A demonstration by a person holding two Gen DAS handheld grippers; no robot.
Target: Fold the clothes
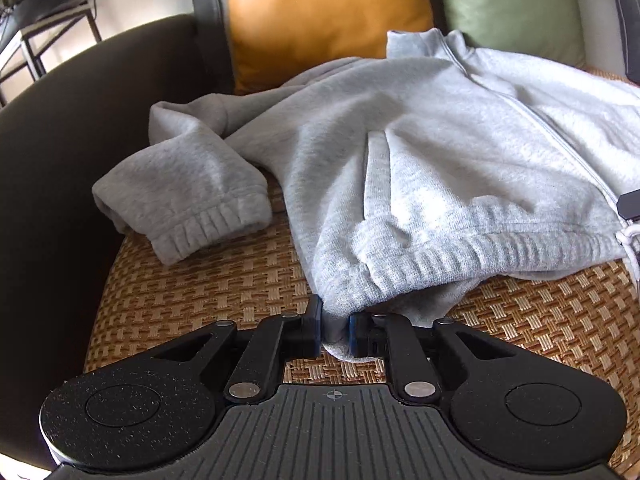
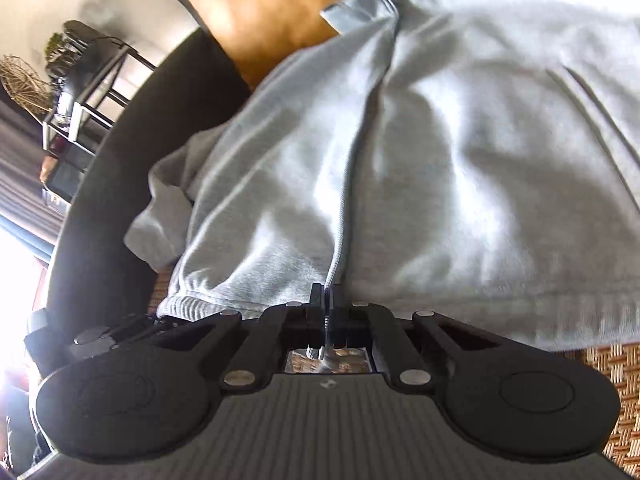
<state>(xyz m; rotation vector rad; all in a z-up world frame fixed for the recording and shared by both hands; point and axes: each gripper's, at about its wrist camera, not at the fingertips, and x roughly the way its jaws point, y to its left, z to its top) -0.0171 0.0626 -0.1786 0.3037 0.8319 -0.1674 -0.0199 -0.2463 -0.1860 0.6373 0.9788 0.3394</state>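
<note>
Grey zip sweatshirt [image 1: 420, 136] is lying spread on the woven seat [image 1: 208, 292], collar toward the orange cushion [image 1: 320, 16] — one sleeve cuff [image 1: 192, 208] is reaching the seat's left edge. Left gripper [image 1: 334, 326] is pinching the hem corner; right gripper [image 2: 330, 312] is clamping the hem at the zipper [image 2: 344, 200].

I see a soft, matt grey fleece jacket [image 1: 420, 128] with ribbed cuffs, lying on a rough woven rattan seat [image 1: 200, 292]. My 2 grippers look like matt black plastic with shiny metal pins. The orange cushion [image 1: 320, 12] looks smooth, faintly glossy.
</note>
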